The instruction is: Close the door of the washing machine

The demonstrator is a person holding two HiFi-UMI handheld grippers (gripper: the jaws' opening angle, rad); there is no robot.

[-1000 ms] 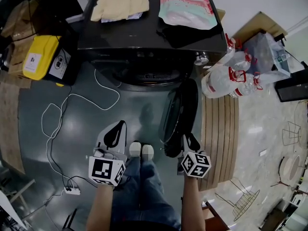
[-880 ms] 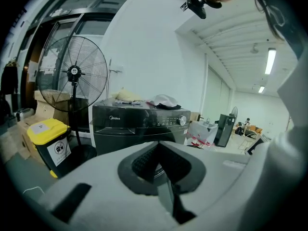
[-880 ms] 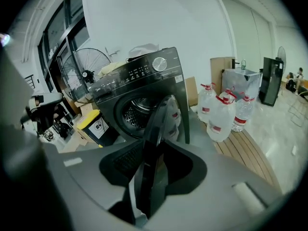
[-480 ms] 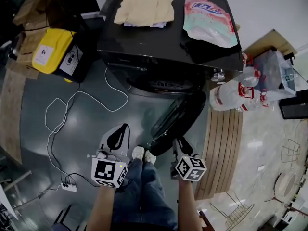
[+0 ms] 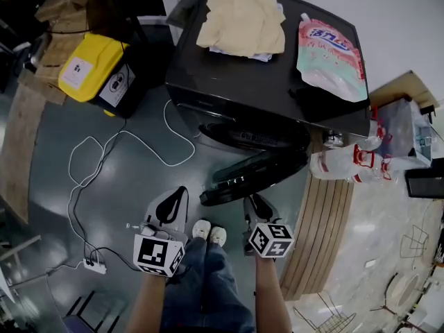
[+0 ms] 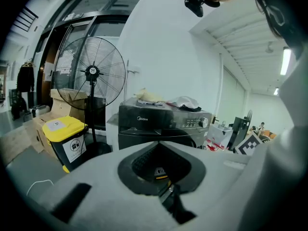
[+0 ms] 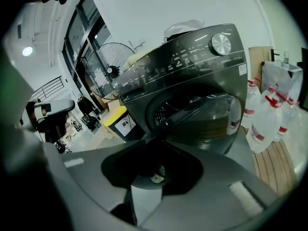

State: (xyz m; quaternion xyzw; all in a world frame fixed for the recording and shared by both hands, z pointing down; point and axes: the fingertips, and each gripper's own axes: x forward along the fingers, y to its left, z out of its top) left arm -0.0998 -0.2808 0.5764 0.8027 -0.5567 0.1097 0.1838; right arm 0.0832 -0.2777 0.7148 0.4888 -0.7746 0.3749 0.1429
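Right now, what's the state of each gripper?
Left gripper: shut, empty.
Right gripper: jaws just closing further, tips at the washing machine door edge; whether it grips cannot be told.

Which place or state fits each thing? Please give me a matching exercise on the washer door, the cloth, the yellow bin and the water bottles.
Things: 1 washer door; 2 cloth; 3 yellow bin; 4 water bottles.
Places or states: A on top of the washing machine; B left of it in the head view; C half open; D right of it.
Pairs: 1-C, 2-A, 3-B, 4-D.
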